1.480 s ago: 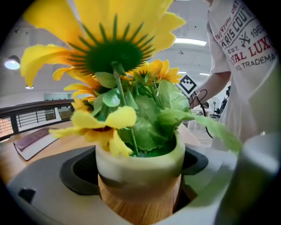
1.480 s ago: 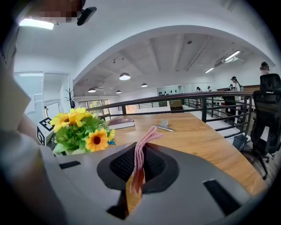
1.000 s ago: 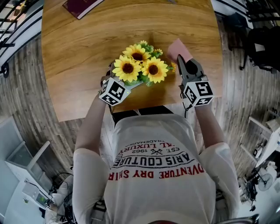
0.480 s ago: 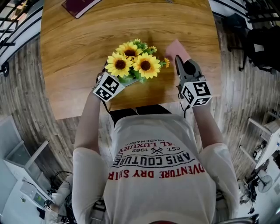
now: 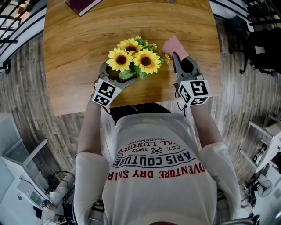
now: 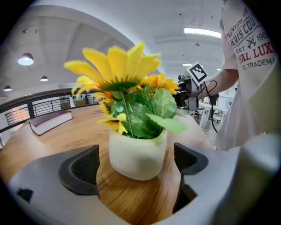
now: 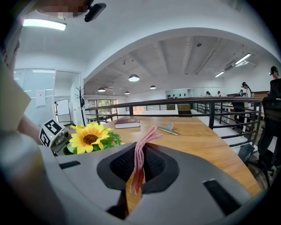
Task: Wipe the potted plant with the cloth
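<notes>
— Where is the potted plant (image 5: 131,59)?
— On the wooden counter (image 5: 79,44), close to its near edge, right in front of the person. Its white pot (image 6: 138,154) stands between the fingers (image 6: 81,169) of the left gripper (image 5: 109,75).
— Are they gripping it?
— No. They are spread wide, one on each side of the pot. A thin strip of counter shows on either side, so nothing is squeezed.
— And the right gripper (image 5: 179,60)?
— It is just right of the sunflowers. Its fingers (image 7: 153,165) are clenched on the pink cloth (image 7: 139,149), which is pinched flat and sticks up out of them as a folded strip. The free end is just beside the blooms, but I cannot tell whether it touches a petal.
— Anything else?
— A dark red book (image 5: 83,5) lies at the far left of the counter.
</notes>
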`<action>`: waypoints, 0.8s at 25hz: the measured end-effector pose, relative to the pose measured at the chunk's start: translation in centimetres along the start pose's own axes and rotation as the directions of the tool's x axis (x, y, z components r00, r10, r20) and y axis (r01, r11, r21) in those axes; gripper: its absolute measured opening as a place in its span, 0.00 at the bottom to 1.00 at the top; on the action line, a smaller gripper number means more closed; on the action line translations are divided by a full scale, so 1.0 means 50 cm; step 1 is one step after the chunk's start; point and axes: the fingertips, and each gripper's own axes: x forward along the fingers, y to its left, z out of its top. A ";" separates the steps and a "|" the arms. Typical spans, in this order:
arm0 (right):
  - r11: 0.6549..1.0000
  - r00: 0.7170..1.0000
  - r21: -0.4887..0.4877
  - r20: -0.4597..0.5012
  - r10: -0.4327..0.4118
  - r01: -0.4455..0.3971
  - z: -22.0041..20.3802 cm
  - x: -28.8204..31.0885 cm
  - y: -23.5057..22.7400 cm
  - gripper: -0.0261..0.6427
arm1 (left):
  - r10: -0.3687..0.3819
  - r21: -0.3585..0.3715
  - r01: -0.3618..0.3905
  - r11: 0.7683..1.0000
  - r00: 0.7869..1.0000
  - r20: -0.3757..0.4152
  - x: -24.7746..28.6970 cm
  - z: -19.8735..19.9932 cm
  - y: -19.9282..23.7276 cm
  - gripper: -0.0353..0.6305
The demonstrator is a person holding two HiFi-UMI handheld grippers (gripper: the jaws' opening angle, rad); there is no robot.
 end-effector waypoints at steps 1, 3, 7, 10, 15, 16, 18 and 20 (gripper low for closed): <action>1.000 1.000 -0.008 0.008 -0.001 0.001 0.007 -0.003 0.003 0.09 | 0.033 -0.008 -0.033 0.999 0.999 0.016 -0.014 0.008 0.004 0.84; 1.000 1.000 -0.025 0.023 -0.006 0.006 0.022 -0.009 0.009 0.09 | 0.103 -0.023 -0.102 0.994 0.994 0.039 -0.046 0.025 0.015 0.84; 0.997 0.998 -0.066 0.053 -0.027 0.030 0.054 -0.021 0.021 0.09 | 0.225 -0.077 -0.218 0.973 0.969 0.101 -0.117 0.071 0.035 0.83; 0.993 0.996 -0.107 0.082 -0.034 0.043 0.081 -0.031 0.037 0.09 | 0.304 -0.124 -0.287 0.950 0.940 0.152 -0.168 0.116 0.043 0.82; 0.987 0.990 -0.156 0.141 -0.024 0.046 0.136 -0.051 0.073 0.09 | 0.450 -0.155 -0.423 0.893 0.860 0.240 -0.253 0.204 0.064 0.38; 0.986 0.988 -0.159 0.152 -0.022 0.046 0.147 -0.053 0.080 0.09 | 0.460 -0.142 -0.438 0.888 0.853 0.247 -0.263 0.218 0.066 0.36; 0.985 0.984 -0.166 0.177 -0.020 0.050 0.168 -0.059 0.091 0.09 | 0.484 -0.110 -0.472 0.875 0.836 0.259 -0.280 0.247 0.068 0.25; 0.982 0.979 -0.179 0.205 -0.017 0.054 0.190 -0.066 0.101 0.09 | 0.510 -0.092 -0.505 0.858 0.817 0.268 -0.297 0.271 0.070 0.14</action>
